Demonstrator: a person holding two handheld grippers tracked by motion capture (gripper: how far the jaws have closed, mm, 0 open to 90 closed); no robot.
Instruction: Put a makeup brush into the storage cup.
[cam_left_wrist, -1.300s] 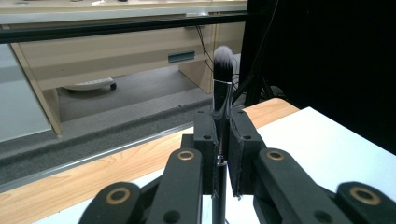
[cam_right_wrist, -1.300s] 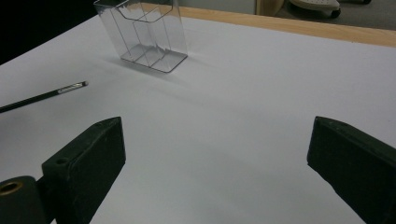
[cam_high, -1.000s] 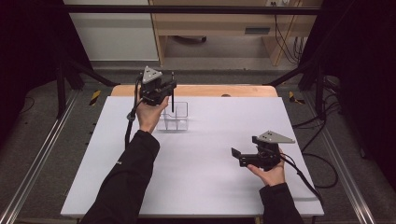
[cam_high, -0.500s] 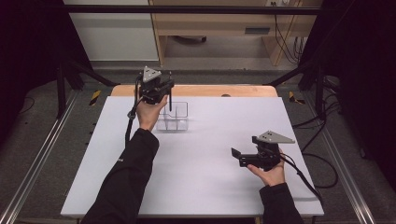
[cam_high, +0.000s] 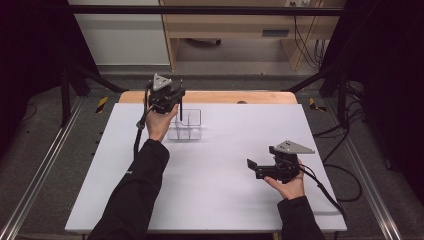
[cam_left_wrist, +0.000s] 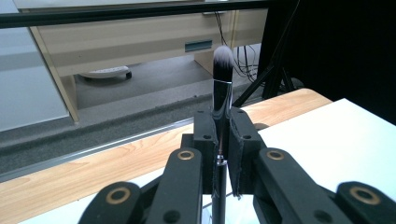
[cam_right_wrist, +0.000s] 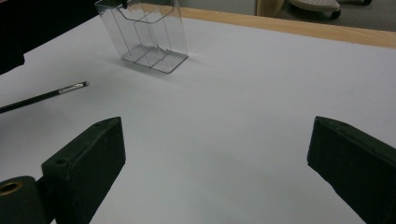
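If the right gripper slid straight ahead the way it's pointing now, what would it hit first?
The right gripper, fingers open, faces bare white table. The way looks free nearby; farther on, roughly in line, stands the clear plastic organizer, though depth is hard to judge.

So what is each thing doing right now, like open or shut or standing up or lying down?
Left gripper: shut on the makeup brush.
Makeup brush: held upright, bristles up, over the clear organizer.
Right gripper: open, holding nothing.
Clear organizer: standing upright on the table.
Pencil: lying flat on the table.
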